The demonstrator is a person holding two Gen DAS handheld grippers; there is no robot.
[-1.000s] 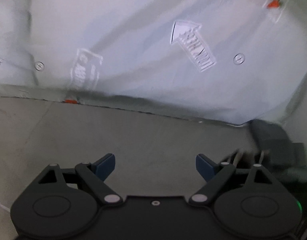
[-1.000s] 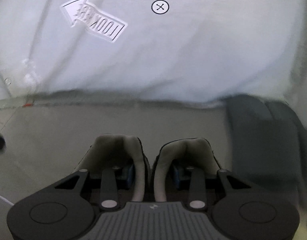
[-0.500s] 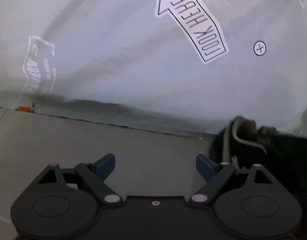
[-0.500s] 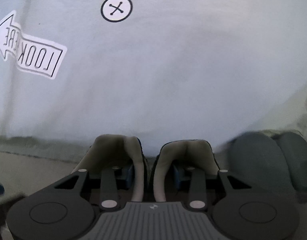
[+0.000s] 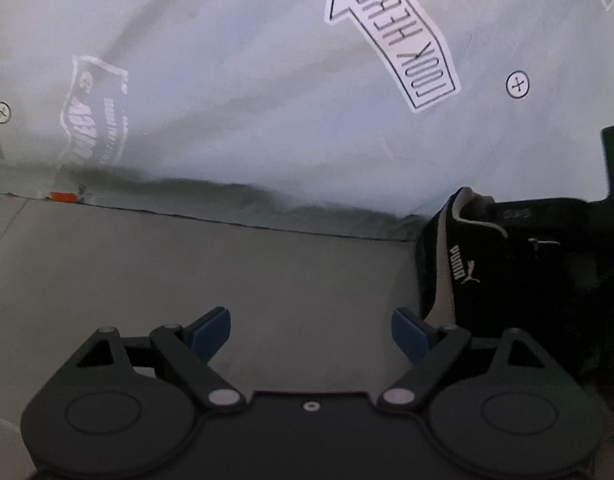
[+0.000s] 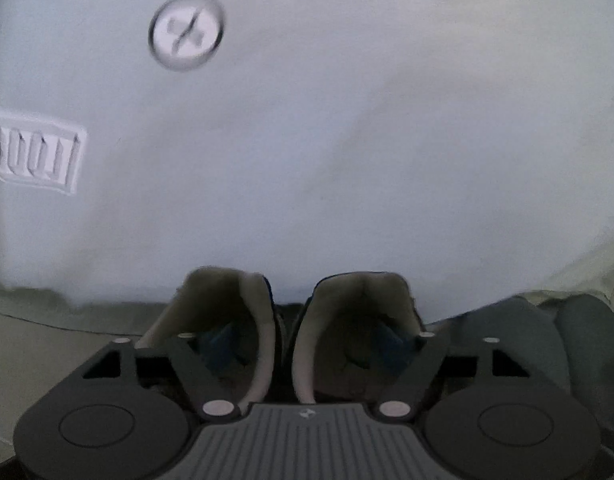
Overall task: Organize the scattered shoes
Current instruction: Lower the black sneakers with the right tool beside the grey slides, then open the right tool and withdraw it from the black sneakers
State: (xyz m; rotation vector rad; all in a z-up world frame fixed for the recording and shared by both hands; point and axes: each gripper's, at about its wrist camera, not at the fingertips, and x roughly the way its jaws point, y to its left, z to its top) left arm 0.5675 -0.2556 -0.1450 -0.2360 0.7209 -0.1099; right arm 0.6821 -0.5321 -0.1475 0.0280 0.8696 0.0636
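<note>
The left gripper [image 5: 310, 330] (jaws spread) hangs empty beside a black Puma shoe [image 5: 487, 264].

Black shoe [image 5: 487, 264] nearer (wall too)

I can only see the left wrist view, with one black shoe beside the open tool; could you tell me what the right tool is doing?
Observer: The right tool grips a pair of shoes, with one finger inside each shoe.
Operator: Thank you. Is anything ahead of it?
Observer: Two grey items, possibly footwear, lie to its right against the white sheet.
</note>
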